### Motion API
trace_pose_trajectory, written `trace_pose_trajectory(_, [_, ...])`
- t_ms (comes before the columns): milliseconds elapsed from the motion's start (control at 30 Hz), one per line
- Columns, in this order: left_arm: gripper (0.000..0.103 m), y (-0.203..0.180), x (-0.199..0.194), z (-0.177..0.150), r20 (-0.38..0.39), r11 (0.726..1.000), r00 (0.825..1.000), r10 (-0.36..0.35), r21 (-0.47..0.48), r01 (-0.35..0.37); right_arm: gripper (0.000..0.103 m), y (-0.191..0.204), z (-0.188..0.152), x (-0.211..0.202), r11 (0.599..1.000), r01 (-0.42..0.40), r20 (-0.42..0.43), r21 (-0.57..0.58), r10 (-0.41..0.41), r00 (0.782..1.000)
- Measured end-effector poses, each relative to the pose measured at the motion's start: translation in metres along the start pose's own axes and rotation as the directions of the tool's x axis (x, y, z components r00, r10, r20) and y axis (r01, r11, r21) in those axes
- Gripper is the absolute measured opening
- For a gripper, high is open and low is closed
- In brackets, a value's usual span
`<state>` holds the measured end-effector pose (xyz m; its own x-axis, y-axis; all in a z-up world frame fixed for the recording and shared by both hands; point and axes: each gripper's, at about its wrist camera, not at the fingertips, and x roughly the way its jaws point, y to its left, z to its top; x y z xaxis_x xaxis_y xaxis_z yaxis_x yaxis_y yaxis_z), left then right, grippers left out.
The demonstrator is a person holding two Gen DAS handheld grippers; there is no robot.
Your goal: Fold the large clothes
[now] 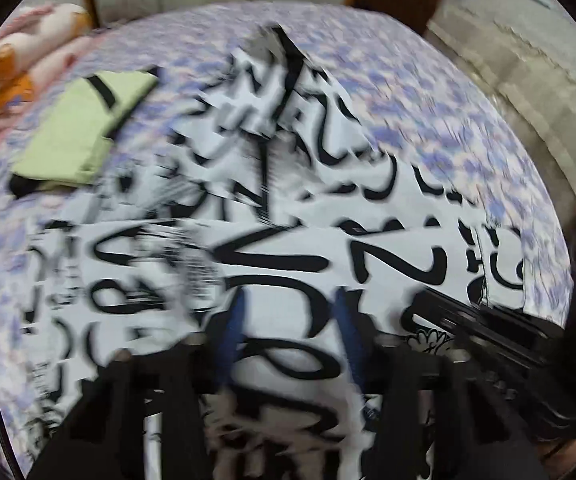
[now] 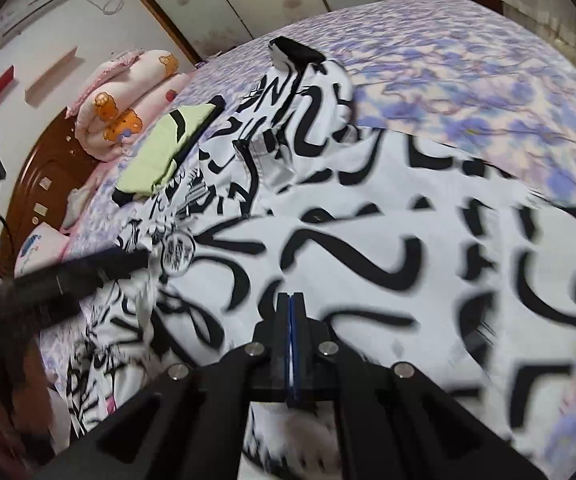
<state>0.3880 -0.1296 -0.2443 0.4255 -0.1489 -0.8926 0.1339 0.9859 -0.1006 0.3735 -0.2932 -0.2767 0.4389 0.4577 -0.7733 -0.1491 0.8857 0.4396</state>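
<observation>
A large white garment with bold black lettering (image 1: pixel 288 240) lies spread and rumpled across the bed (image 2: pixel 368 248). In the blurred left wrist view, my left gripper (image 1: pixel 290 300) hangs just above it. Its blue fingers (image 1: pixel 230 340) stand apart, and only the printed cloth underneath shows in the gap. My right gripper (image 2: pixel 291 296) hovers over the middle of the garment with its blue pads pressed together and nothing visible between them. The right gripper's black body (image 1: pixel 476 320) also shows at the garment's right edge. The left one (image 2: pixel 88 272) reaches in by a raised fold.
A folded light green garment (image 1: pixel 84 128) (image 2: pixel 164 148) lies on the purple floral bedsheet (image 1: pixel 408 100) beside the big one. A rolled pink quilt with bear prints (image 2: pixel 128 92) sits by the wooden headboard (image 2: pixel 40 172). The bed edge and floor (image 1: pixel 528 80) are on the right.
</observation>
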Motion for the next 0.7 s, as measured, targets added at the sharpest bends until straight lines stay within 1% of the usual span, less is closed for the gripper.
trace_pose_trajectory(33, [0.008,-0.005,0.015,0.002,-0.027,1.0,1.0,0.006,0.0,-0.006,0.0,-0.002,0.004,0.01,1.0,-0.01,-0.016,0.014,0.01,1.0])
trace_pose_trajectory(67, [0.005,-0.008,0.03,0.005,-0.045,1.0,0.999,0.01,-0.007,-0.011,0.0,-0.004,0.008,0.021,1.0,-0.018,-0.035,0.021,0.019,0.999])
trace_pose_trajectory(133, [0.004,-0.012,0.052,0.008,-0.075,1.0,0.997,0.006,-0.011,-0.006,0.0,-0.004,0.011,0.037,1.0,-0.025,-0.076,0.01,0.026,0.997])
trace_pose_trajectory(167, [0.004,-0.013,0.064,0.009,-0.111,1.0,0.994,0.016,-0.006,-0.016,0.0,-0.006,0.013,0.048,1.0,-0.024,-0.104,-0.002,0.023,0.994])
trace_pose_trajectory(233, [0.004,-0.015,0.086,0.009,-0.162,1.0,0.986,0.024,-0.014,-0.026,0.0,-0.011,0.012,0.061,1.0,-0.013,-0.12,-0.01,0.012,0.993])
trace_pose_trajectory(267, [0.004,-0.014,0.091,0.01,-0.172,0.999,0.985,0.025,-0.02,-0.029,0.0,-0.015,0.013,0.063,1.0,-0.007,-0.107,-0.015,0.005,0.994])
trace_pose_trajectory(333, [0.003,-0.009,0.092,0.013,-0.161,0.999,0.986,0.044,-0.022,-0.048,0.0,-0.021,0.017,0.062,0.999,0.041,-0.091,-0.03,-0.043,0.995])
trace_pose_trajectory(367, [0.003,-0.006,0.09,0.015,-0.149,0.998,0.987,0.064,-0.018,-0.068,0.0,-0.027,0.02,0.058,0.995,0.09,-0.084,-0.031,-0.093,0.992])
trace_pose_trajectory(400, [0.003,0.001,0.088,0.018,-0.135,0.995,0.986,0.096,-0.017,-0.1,0.0,-0.033,0.022,0.054,0.991,0.129,-0.081,-0.022,-0.13,0.988])
trace_pose_trajectory(433, [0.003,0.008,0.088,0.02,-0.133,0.993,0.985,0.11,-0.025,-0.114,0.0,-0.044,0.024,0.049,0.989,0.15,-0.078,0.0,-0.149,0.986])
trace_pose_trajectory(467, [0.003,0.02,0.086,0.023,-0.133,0.99,0.984,0.122,-0.051,-0.13,0.0,-0.054,0.024,0.042,0.987,0.159,-0.076,0.024,-0.157,0.985])
trace_pose_trajectory(533, [0.003,0.04,0.084,0.027,-0.125,0.984,0.983,0.136,-0.098,-0.148,0.0,-0.072,0.024,0.025,0.977,0.206,-0.06,0.051,-0.203,0.977])
trace_pose_trajectory(567, [0.003,0.051,0.082,0.029,-0.116,0.98,0.983,0.144,-0.119,-0.158,0.0,-0.08,0.024,0.015,0.968,0.247,-0.047,0.046,-0.245,0.968])
trace_pose_trajectory(667, [0.003,0.069,0.083,0.033,-0.103,0.977,0.983,0.15,-0.136,-0.163,0.0,-0.107,0.021,-0.01,0.953,0.291,-0.032,0.085,-0.289,0.957])
trace_pose_trajectory(700, [0.003,0.073,0.083,0.034,-0.096,0.978,0.985,0.144,-0.141,-0.157,0.0,-0.113,0.02,-0.016,0.96,0.263,-0.026,0.1,-0.262,0.965])
